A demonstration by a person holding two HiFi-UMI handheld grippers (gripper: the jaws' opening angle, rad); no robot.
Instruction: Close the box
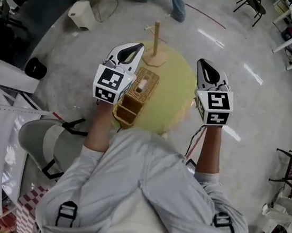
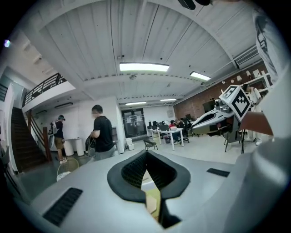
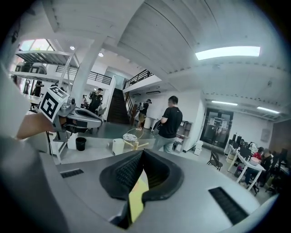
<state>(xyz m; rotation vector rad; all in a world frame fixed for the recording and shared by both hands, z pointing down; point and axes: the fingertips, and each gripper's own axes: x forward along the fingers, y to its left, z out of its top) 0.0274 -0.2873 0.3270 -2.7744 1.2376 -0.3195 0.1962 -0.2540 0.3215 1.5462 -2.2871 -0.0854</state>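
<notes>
On the yellow desk (image 1: 177, 93), the woven box (image 1: 141, 89) is laid lengthwise away from the person, just beside the left tool (image 1: 136, 50) and well apart from the right tool (image 1: 202, 66); both tools are closed and empty.

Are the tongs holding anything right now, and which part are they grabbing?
Nothing is held. The left tongs and the right tongs are both shut, with nothing between them.
</notes>
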